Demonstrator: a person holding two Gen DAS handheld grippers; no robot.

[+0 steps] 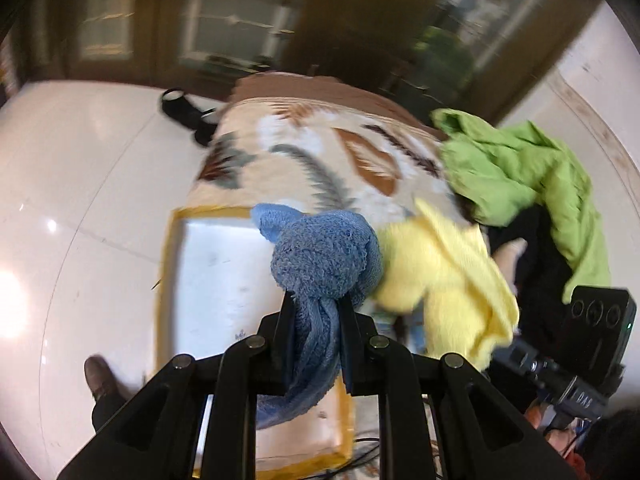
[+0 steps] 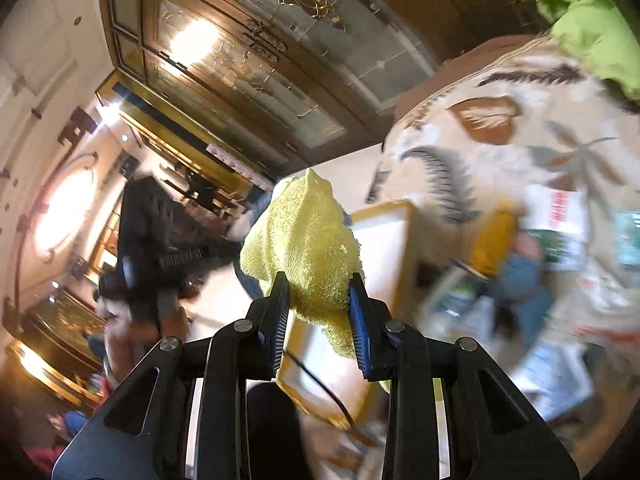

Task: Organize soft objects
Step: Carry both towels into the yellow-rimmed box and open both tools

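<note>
Above the leaf-patterned blanket, we are lifting a blue towel in the left gripper and a yellow towel in the right gripper, jaws clamping each, probably needing the yellow-rimmed box next.

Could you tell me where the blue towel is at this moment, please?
In the left wrist view the blue towel is bunched between the left gripper fingers, above the white box, with the yellow towel just to its right.

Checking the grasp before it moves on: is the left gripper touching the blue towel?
Touching. The left wrist view shows the left gripper with both fingers pressed against the bunched blue towel, no gap either side.
</note>
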